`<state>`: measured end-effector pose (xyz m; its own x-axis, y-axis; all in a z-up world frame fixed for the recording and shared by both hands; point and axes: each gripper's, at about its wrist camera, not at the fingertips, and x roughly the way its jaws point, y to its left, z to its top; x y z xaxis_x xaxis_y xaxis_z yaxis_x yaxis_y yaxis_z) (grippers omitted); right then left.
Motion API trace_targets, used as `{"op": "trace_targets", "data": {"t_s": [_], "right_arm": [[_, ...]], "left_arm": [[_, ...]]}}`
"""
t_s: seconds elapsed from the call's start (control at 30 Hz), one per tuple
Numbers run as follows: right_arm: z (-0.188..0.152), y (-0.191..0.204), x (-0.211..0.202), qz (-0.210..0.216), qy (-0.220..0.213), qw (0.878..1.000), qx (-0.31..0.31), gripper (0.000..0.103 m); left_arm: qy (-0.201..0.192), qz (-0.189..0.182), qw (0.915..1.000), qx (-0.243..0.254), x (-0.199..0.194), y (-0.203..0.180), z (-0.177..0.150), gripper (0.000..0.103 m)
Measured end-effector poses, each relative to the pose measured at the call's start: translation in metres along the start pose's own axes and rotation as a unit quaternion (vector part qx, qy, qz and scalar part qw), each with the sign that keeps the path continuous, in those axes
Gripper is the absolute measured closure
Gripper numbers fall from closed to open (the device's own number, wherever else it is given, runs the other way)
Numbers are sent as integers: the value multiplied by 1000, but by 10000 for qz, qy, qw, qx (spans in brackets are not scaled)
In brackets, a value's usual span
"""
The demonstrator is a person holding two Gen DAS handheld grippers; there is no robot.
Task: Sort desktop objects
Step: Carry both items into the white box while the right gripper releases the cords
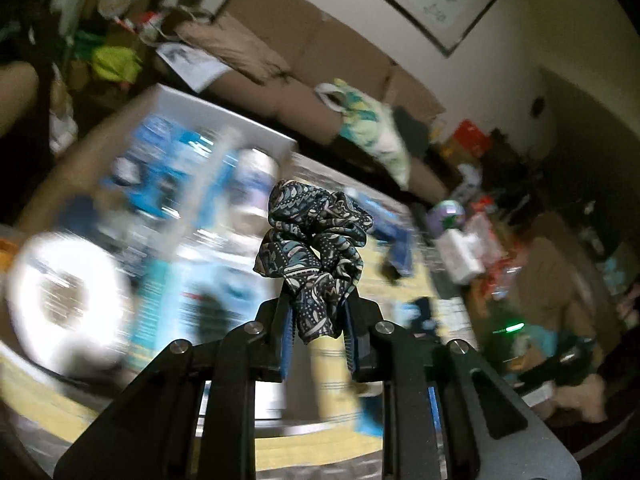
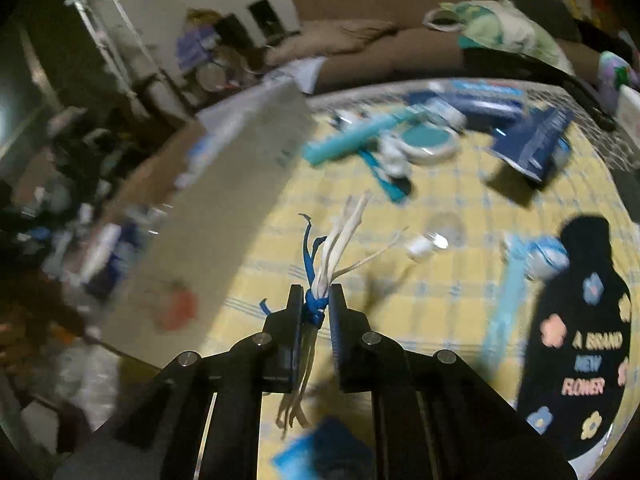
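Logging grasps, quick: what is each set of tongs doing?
Left tongs: closed on a patterned scrunchie.
Right tongs: closed on a blue-tied bundle of white strips.

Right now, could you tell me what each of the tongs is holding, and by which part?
Left tongs: patterned scrunchie, pinched at its lower folds. Right tongs: bundle of white strips, gripped at its blue tie.

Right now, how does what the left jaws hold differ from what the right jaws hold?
The scrunchie is dark patterned fabric, bunched in a ring; the tie bundle is thin white strips knotted with blue. The scrunchie is bulky; the tie bundle is slender, its ends splaying. Both are clamped above the yellow checked cloth.
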<state>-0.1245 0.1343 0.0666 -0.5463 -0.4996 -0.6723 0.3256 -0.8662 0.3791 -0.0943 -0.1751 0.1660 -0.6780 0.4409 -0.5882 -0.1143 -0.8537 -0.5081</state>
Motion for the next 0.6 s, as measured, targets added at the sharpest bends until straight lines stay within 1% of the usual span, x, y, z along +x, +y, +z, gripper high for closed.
{"op": "trace_targets", "data": {"t_s": [0.03, 0.1, 0.2, 0.23, 0.27, 0.3, 0.4, 0.43, 0.5, 0.57, 0.6], "right_arm": [[6, 8, -3, 132, -14, 9999, -53, 92], [26, 31, 0, 382, 28, 9987, -323, 92], [64, 72, 11, 578, 218, 9934, -961, 92], [81, 89, 20, 594, 327, 9896, -1266, 92], [94, 105, 28, 519, 424, 9849, -1596, 92], [108, 124, 41, 421, 567, 9776, -1985, 92], [132, 164, 80, 250, 994, 9554, -2770, 92], [135, 174, 95, 165, 1142, 9470, -2999, 92], [133, 189, 129, -168, 1421, 9261, -3491, 92], [129, 193, 162, -477, 1706, 9091, -3770, 92], [125, 194, 177, -611, 1842, 8979, -3951, 92]], "left_arm": [[17, 204, 9998, 65, -7, 10, 7, 84], [80, 405, 9991, 96, -15, 26, 16, 84], [163, 569, 9982, 13, -20, 46, 24, 84], [192, 578, 9981, -29, -20, 52, 26, 84], [218, 566, 9981, -67, -20, 57, 28, 84], [252, 543, 9982, -106, -18, 60, 30, 84], [344, 536, 9979, -82, -12, 66, 36, 84], [388, 566, 9976, -32, -8, 67, 39, 84], [437, 605, 9972, 41, -4, 68, 44, 84], [458, 610, 9971, 79, -2, 70, 48, 84], [475, 584, 9971, 94, -1, 71, 50, 84]]}}
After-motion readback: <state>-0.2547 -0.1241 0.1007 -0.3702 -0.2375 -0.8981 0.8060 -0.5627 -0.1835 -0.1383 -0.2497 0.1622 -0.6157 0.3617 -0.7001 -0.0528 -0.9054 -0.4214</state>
